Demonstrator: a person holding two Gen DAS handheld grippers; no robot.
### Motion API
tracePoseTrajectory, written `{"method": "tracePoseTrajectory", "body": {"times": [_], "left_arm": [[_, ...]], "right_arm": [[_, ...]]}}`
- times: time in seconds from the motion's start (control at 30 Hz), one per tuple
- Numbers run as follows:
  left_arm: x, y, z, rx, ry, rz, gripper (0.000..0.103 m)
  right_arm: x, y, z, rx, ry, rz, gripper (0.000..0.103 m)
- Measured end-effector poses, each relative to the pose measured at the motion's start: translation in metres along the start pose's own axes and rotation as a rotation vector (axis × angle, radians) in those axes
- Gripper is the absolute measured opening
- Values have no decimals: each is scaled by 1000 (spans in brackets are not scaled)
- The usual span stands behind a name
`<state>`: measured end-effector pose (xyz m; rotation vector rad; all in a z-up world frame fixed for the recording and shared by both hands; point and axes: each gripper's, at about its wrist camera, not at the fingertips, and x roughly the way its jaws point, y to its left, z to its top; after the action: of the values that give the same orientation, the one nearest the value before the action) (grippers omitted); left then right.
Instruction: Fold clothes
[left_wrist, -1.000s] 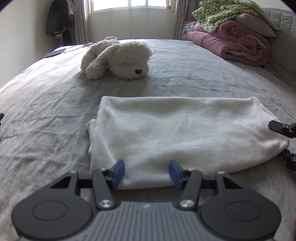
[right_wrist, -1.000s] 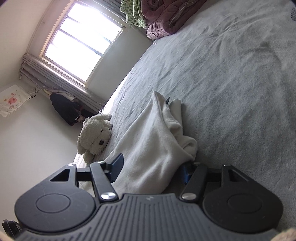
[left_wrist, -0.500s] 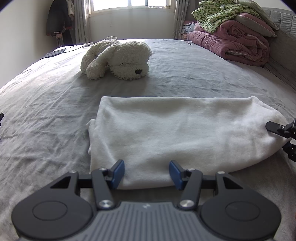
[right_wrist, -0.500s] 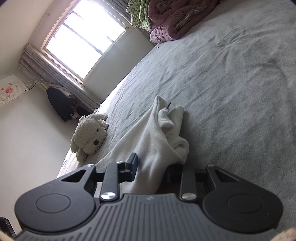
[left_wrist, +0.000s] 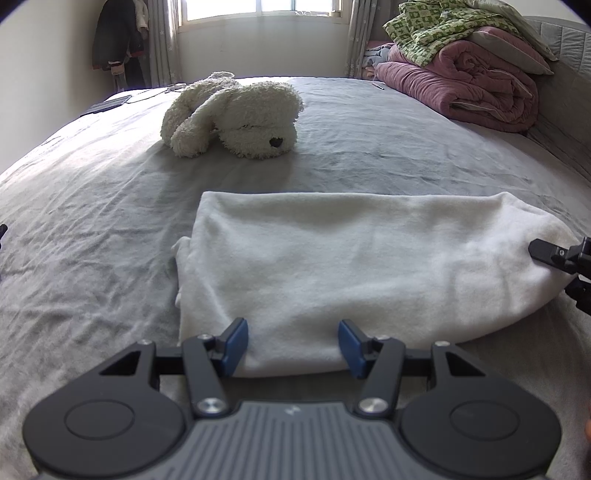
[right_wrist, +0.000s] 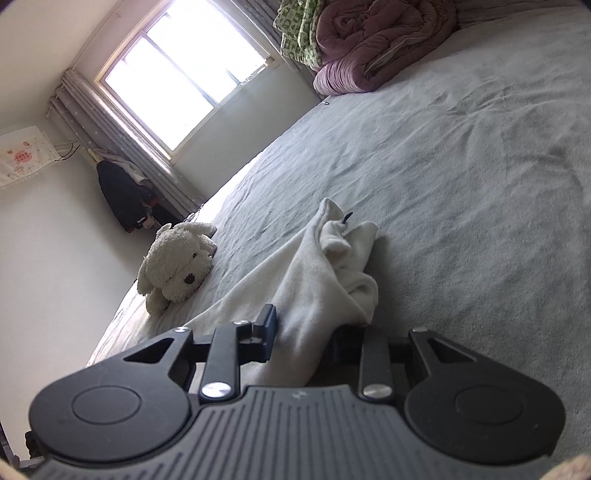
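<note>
Our right gripper (right_wrist: 301, 334) had narrowed and was closing on the end of the white garment (left_wrist: 351, 269) on the bed (left_wrist: 92, 221), readying a fold, while our left gripper (left_wrist: 291, 345) stayed spread at its near edge.

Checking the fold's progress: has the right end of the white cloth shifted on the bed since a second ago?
Yes. In the left wrist view the white cloth's right end has lifted and bunched up toward the pink quilt, with the right gripper closing on it.
</note>
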<state>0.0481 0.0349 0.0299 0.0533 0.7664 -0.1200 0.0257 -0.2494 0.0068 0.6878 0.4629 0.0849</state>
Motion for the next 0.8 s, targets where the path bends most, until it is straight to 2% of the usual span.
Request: {"method": "tracePoseTrajectory", "body": {"times": [0.1,0.3,0.43,0.8], "left_arm": [[0,-1,0,3,0,1,56],[0,-1,0,6,-1,2,57],[0,-1,0,4,1,0,57],[1,-2,1,5,3,-1,60]], "right_arm": [[-3,7,1,-32,-22,22,32],[7,-18,-2,135,39,-3,33],[7,-20,-3,154,40,-1,34],[-7,22,3,-117,-48,28,24]]}}
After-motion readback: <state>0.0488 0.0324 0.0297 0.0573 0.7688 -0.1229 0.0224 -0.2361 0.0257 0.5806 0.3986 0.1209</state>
